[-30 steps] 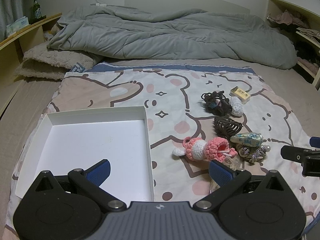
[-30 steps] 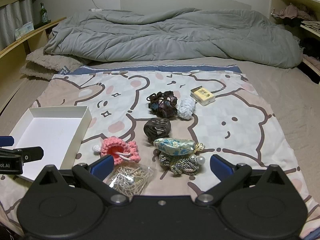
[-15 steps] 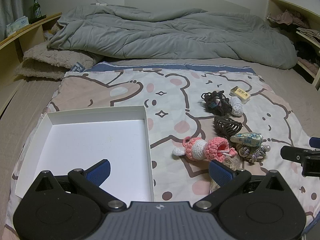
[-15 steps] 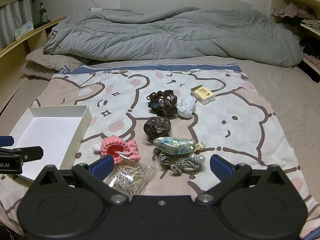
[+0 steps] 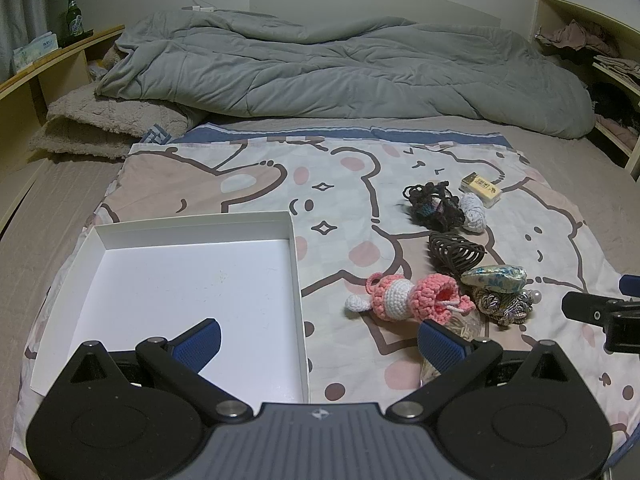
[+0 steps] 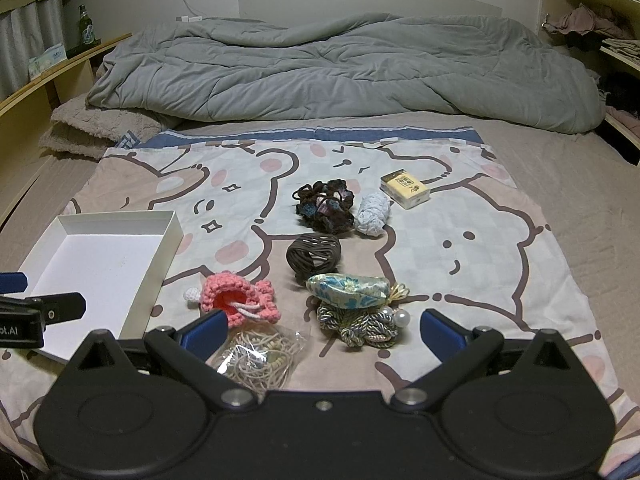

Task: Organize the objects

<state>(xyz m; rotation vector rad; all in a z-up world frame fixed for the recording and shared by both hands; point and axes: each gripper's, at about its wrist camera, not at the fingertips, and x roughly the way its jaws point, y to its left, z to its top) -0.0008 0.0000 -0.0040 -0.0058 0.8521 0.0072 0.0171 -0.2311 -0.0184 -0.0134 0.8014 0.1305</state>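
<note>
An empty white box (image 5: 192, 236) (image 6: 168, 236) lies on the bear-print cloth at the left. To its right lie a pink crochet doll (image 5: 404, 298) (image 6: 236, 296), a clear bag of cords (image 6: 256, 354), a brocade pouch with tassel and pearls (image 6: 352, 294) (image 5: 494, 278), a brown coiled hair tie (image 6: 314, 256), a dark scrunchie bundle (image 6: 324, 204), a pale blue yarn knot (image 6: 374, 214) and a small yellow box (image 6: 404, 190). My left gripper (image 5: 318, 338) hovers open at the white box's near right corner. My right gripper (image 6: 322, 330) is open above the bag and pouch, holding nothing.
A grey duvet (image 6: 340, 72) is piled across the far side of the bed. Wooden shelves run along the left (image 5: 48, 64) with a green bottle (image 5: 74, 18), and along the right (image 6: 616, 52) with folded clothes. Bare cloth (image 6: 480, 240) lies right of the objects.
Both grippers have hardly moved; the views have shifted only slightly. Nothing has been grasped or displaced.
</note>
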